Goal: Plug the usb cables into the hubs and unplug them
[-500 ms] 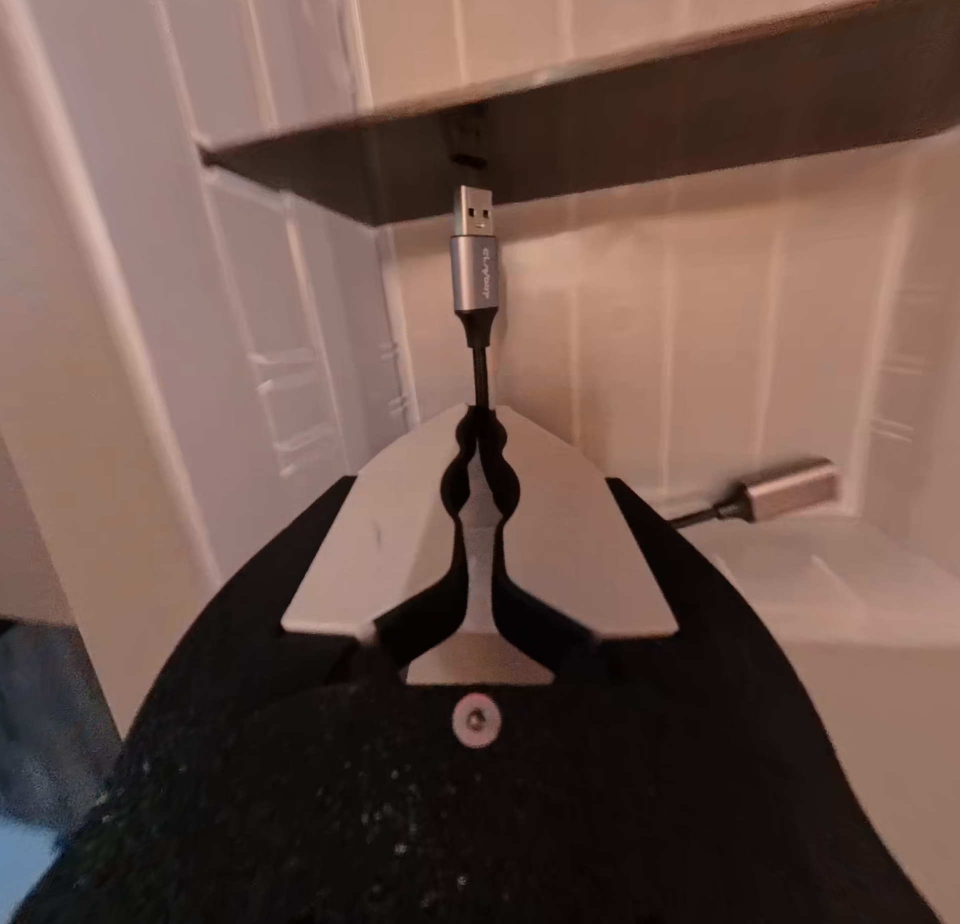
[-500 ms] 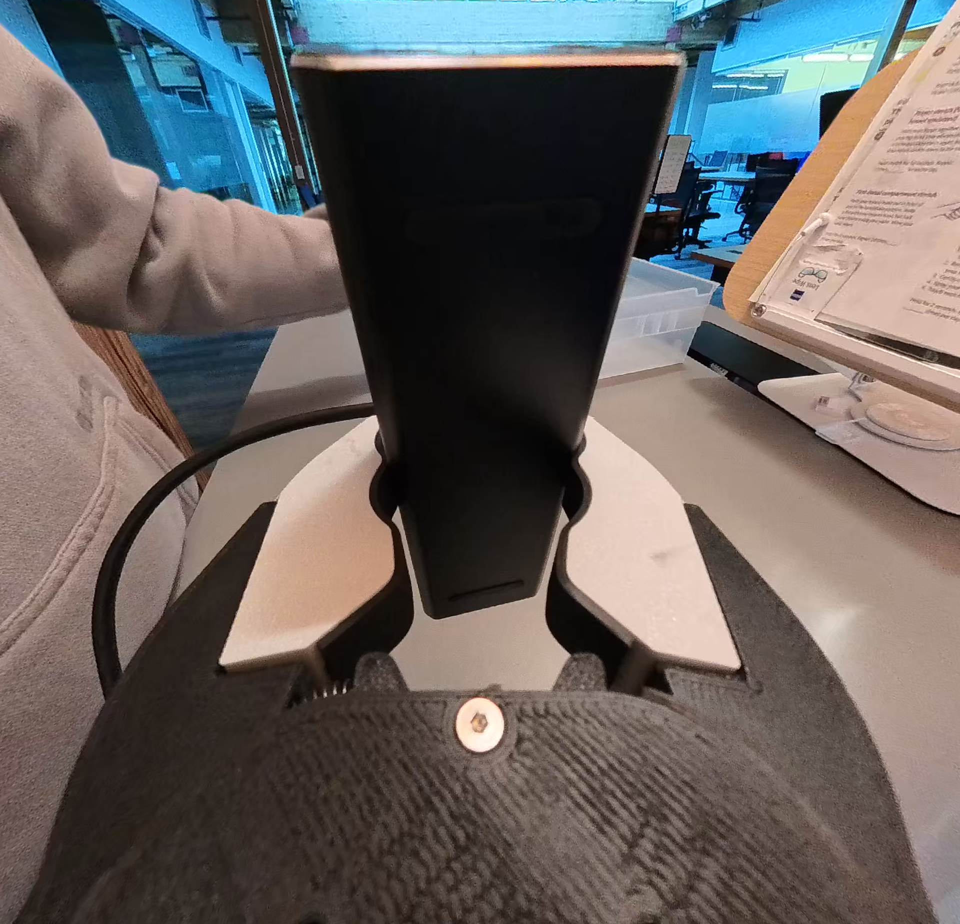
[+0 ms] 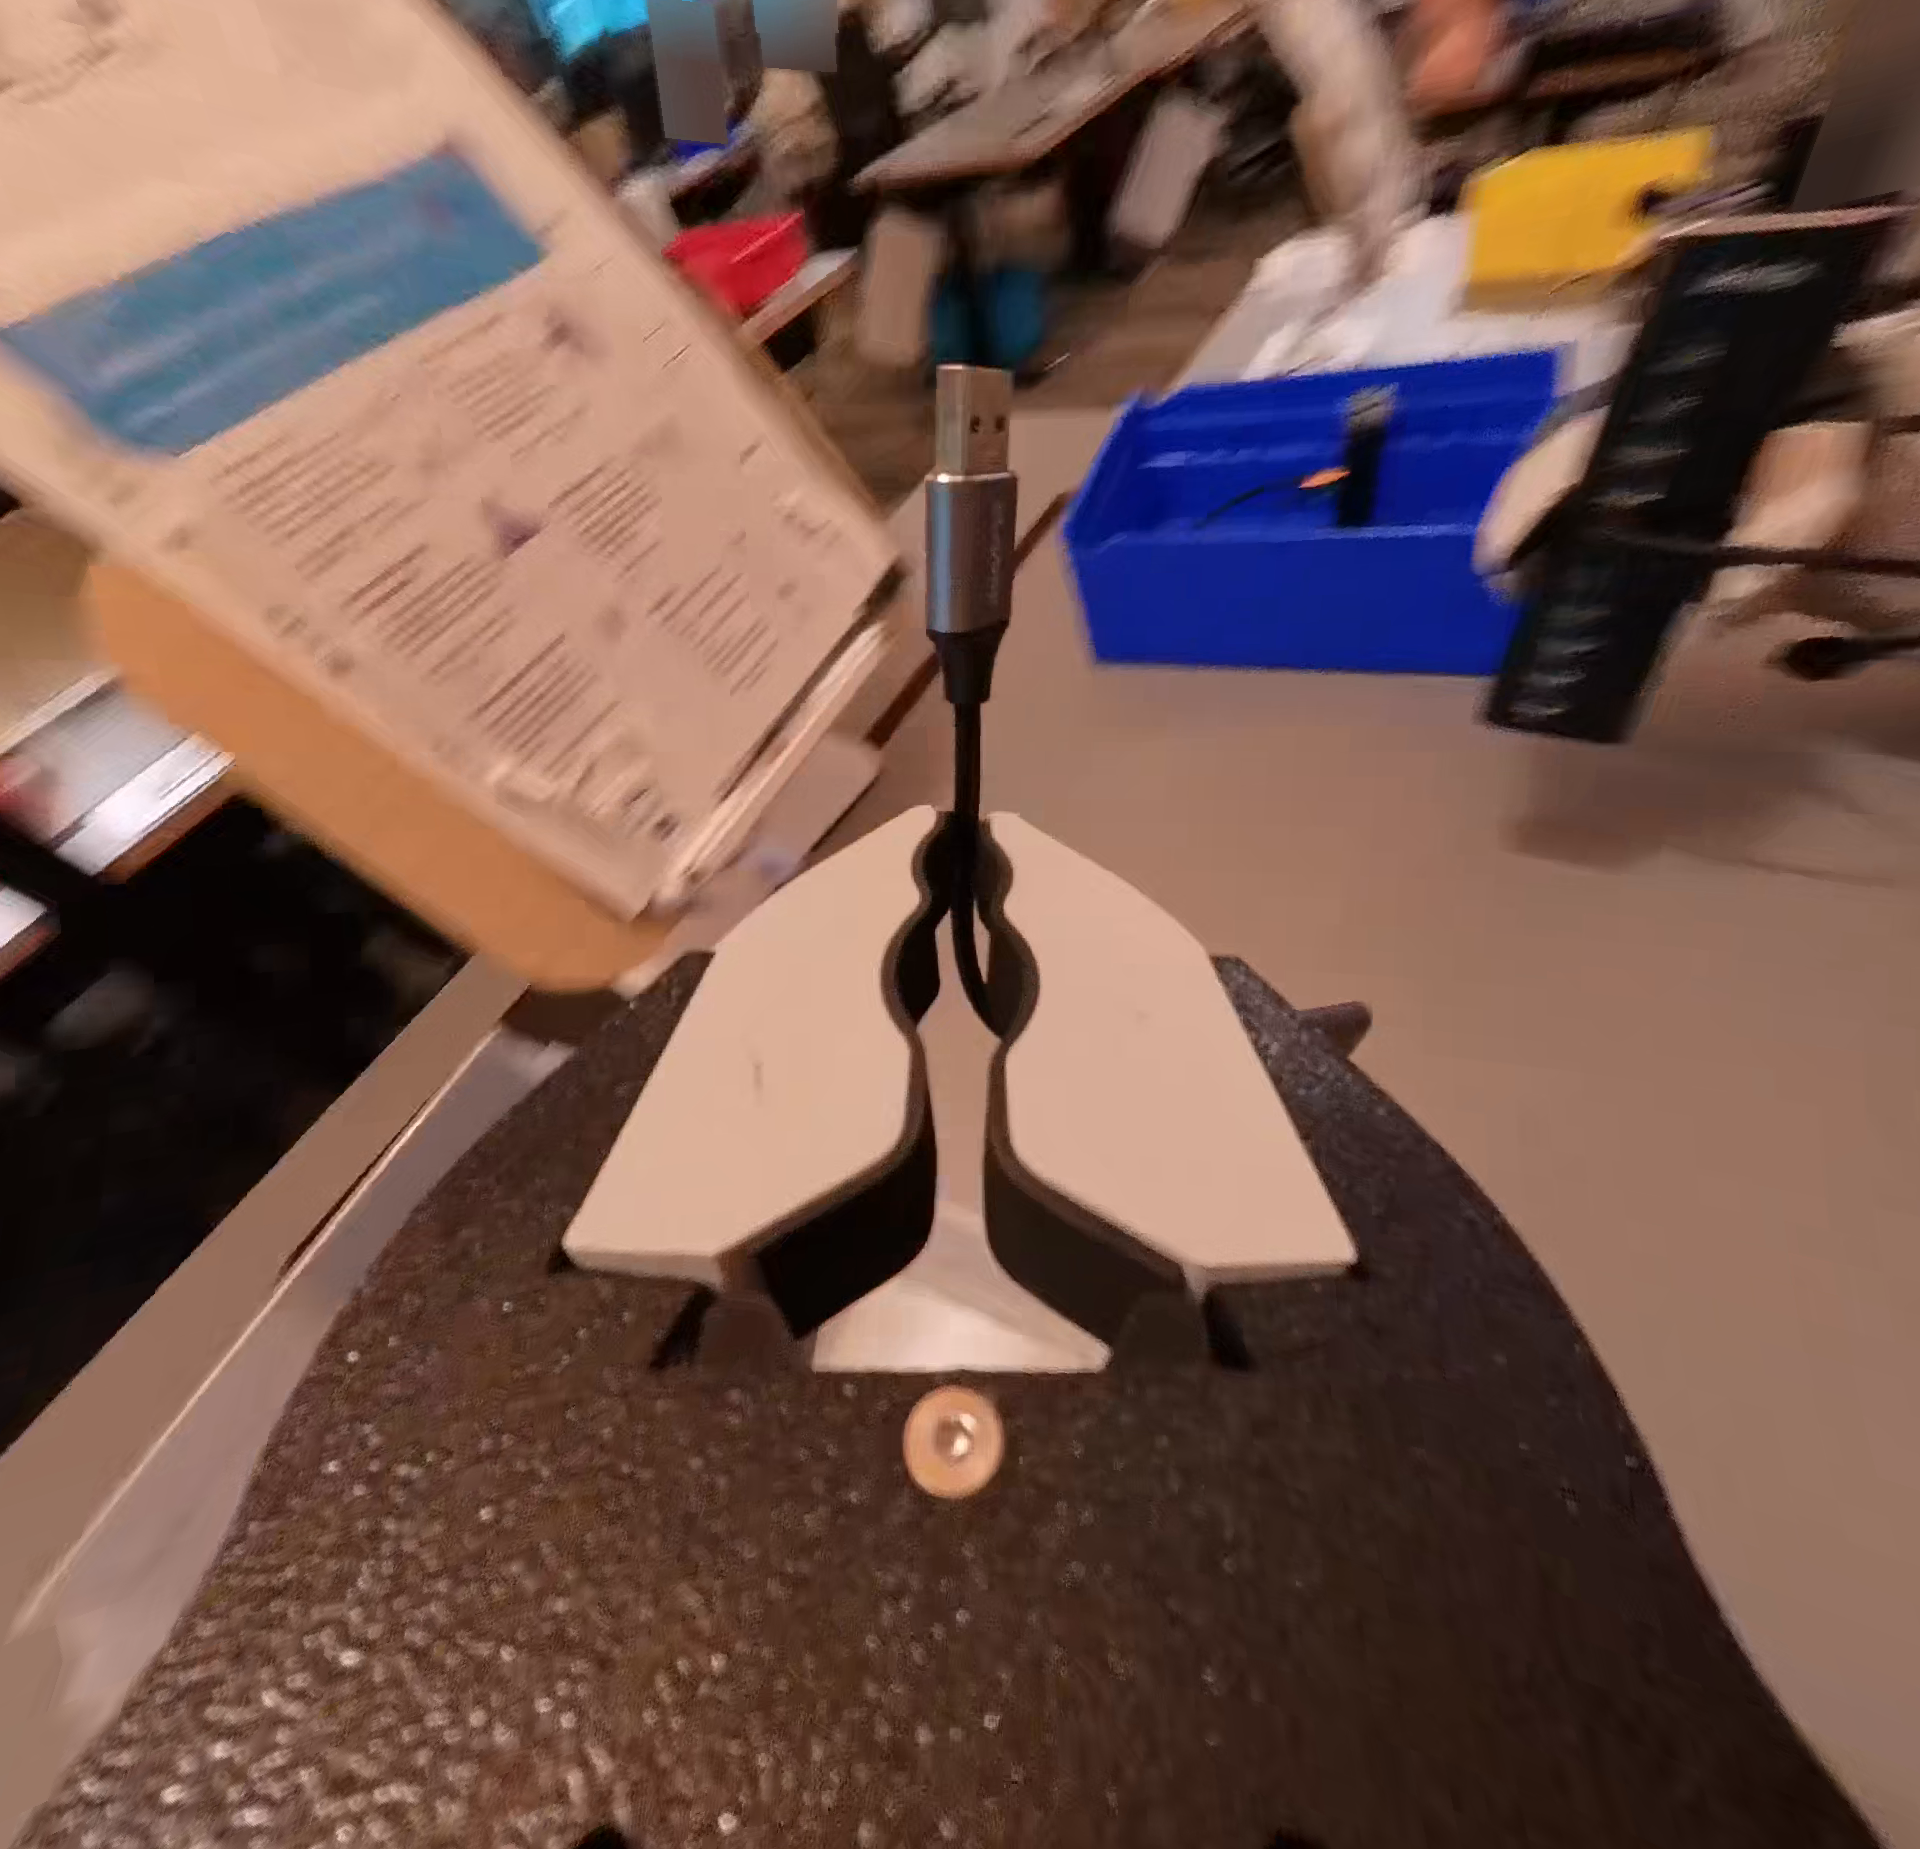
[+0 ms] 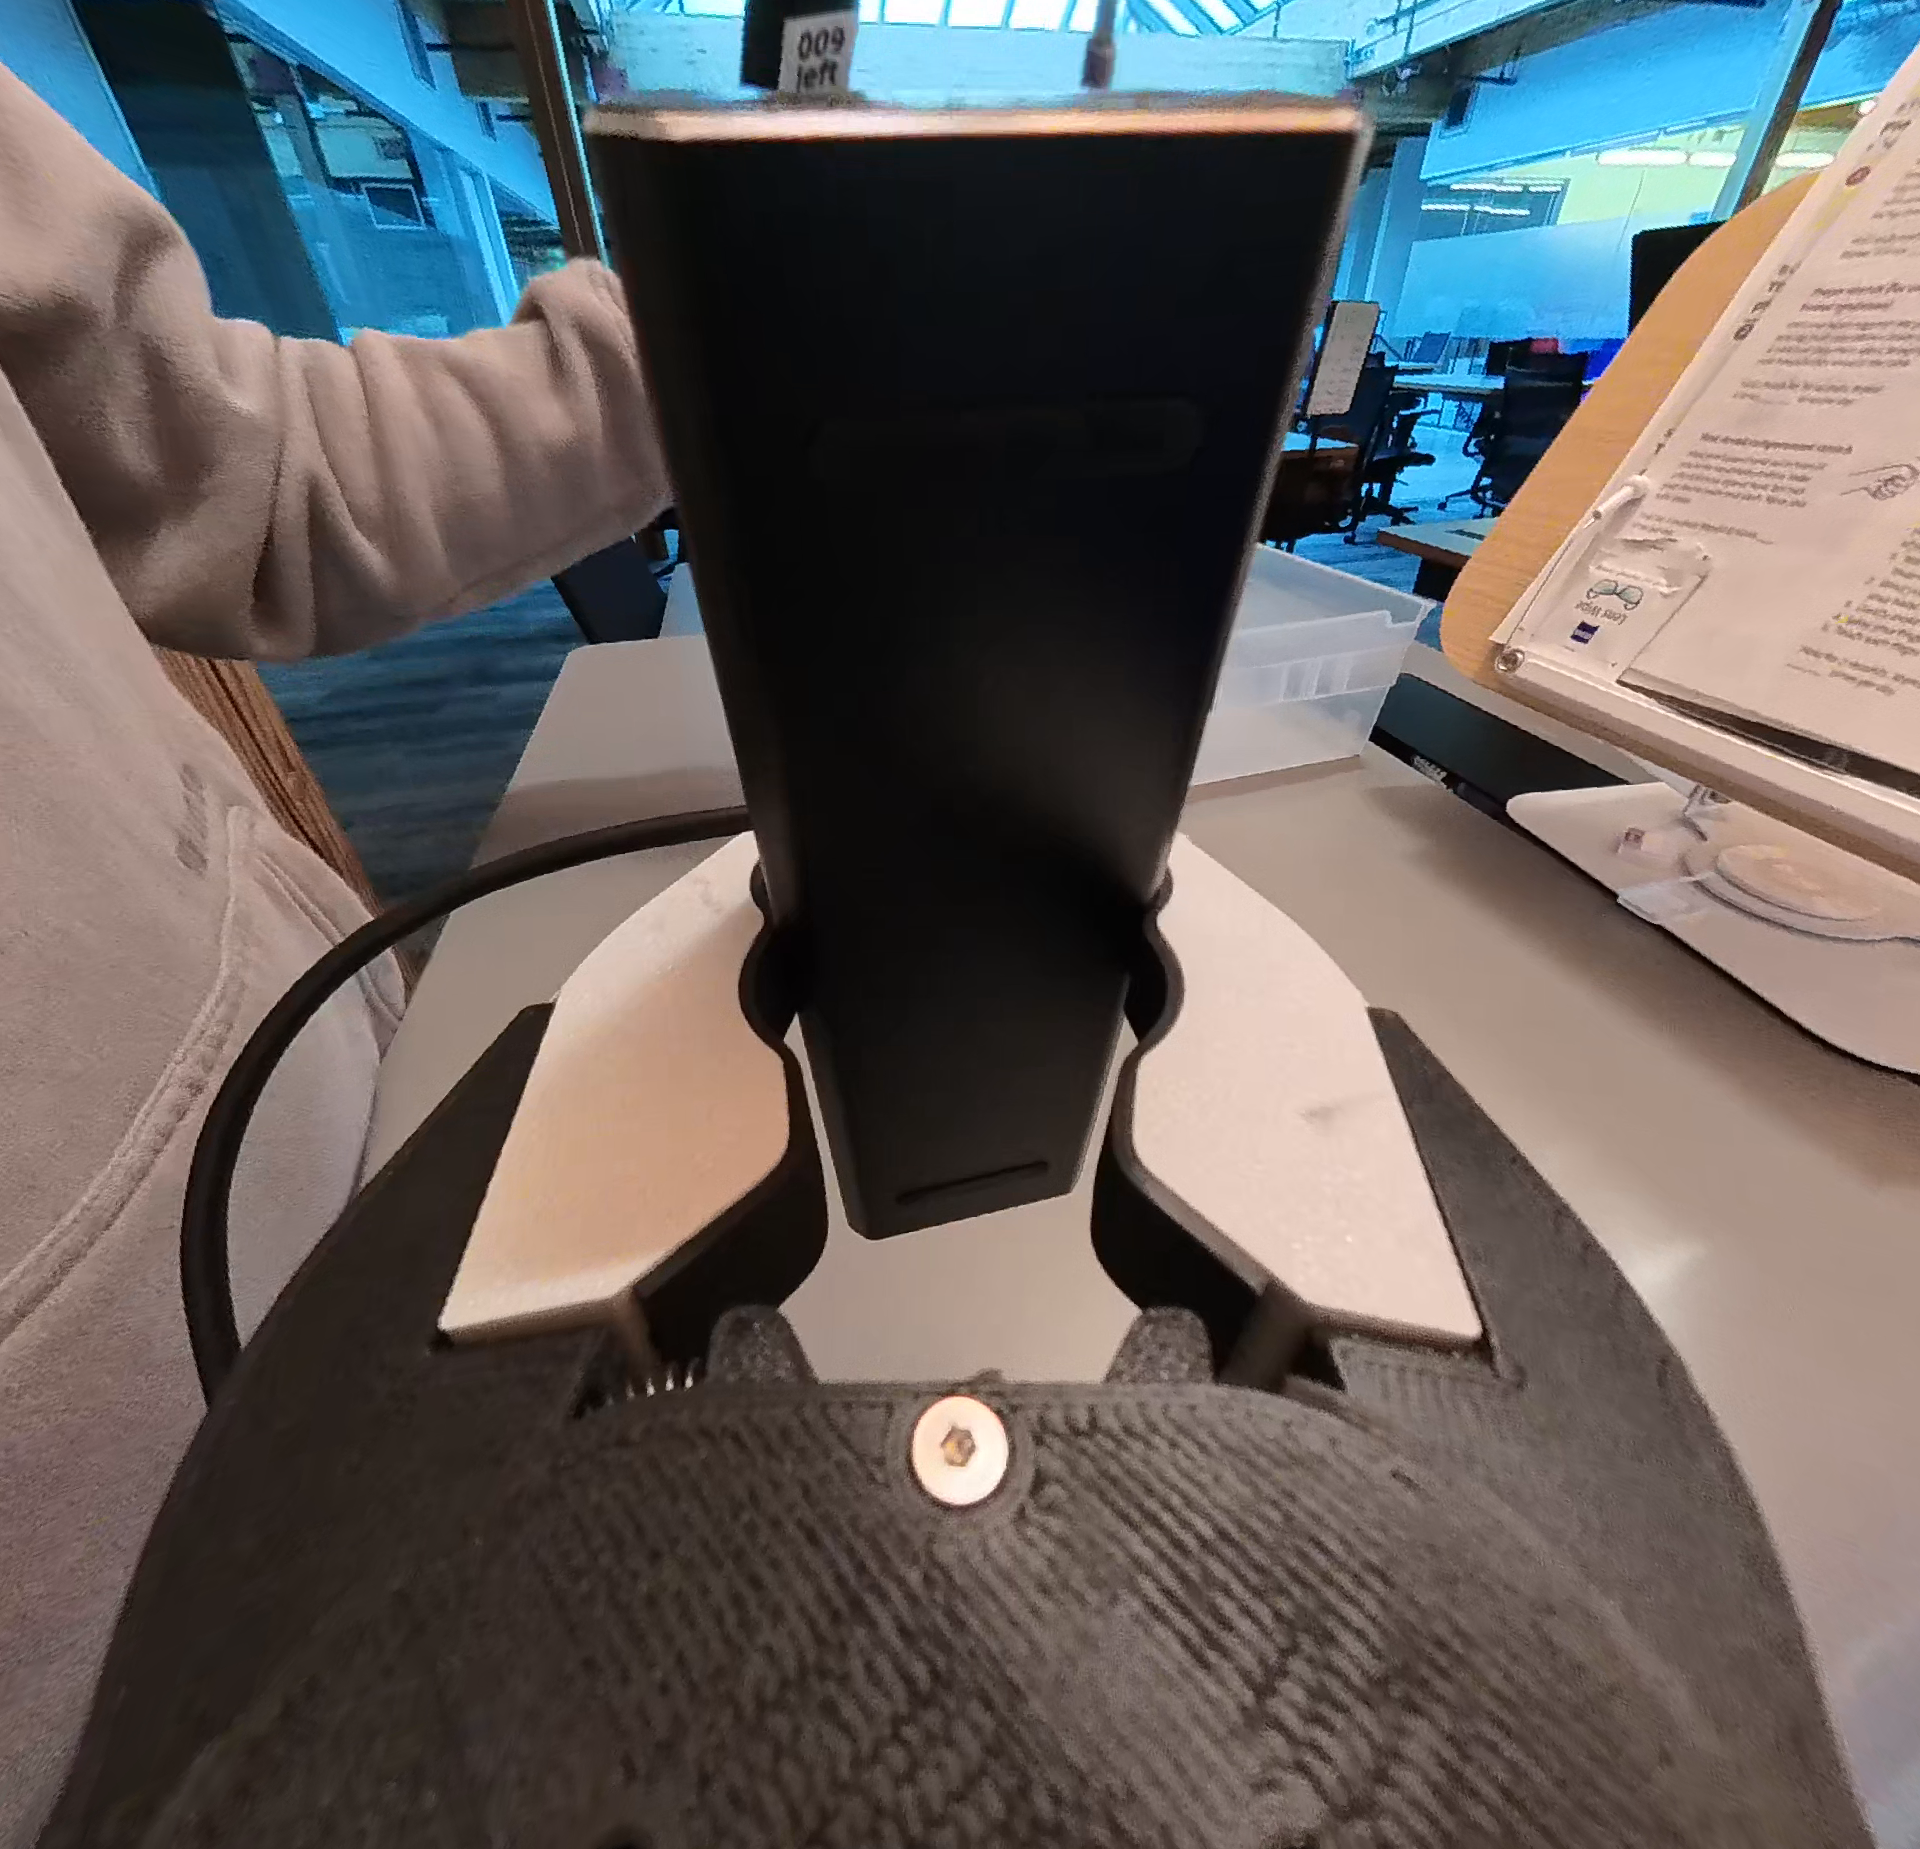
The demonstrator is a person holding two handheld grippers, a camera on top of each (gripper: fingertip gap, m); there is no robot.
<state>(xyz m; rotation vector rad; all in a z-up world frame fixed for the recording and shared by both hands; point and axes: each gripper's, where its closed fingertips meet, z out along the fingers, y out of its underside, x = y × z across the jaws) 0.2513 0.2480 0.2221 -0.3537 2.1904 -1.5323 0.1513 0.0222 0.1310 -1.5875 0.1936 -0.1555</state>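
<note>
We pinch the thin black braided cable (image 3: 966, 760) in our narrowly closed left gripper (image 3: 964, 843) so its grey metal USB plug (image 3: 972, 511) stands straight ahead of the fingertips, while our right gripper (image 4: 961, 926) clamps the tall black rectangular hub (image 4: 966, 552) upright, probably to steady it for insertion.

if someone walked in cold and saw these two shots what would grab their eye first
In the left wrist view, the silver-grey metal USB plug on its black braided cable stands upright, pinched at the cable by the left claw, in open air. In the right wrist view, the tall black slab-shaped USB hub fills the centre, clamped near its lower end by the right claw. A bright blue plastic bin sits on the table behind the plug.
</note>
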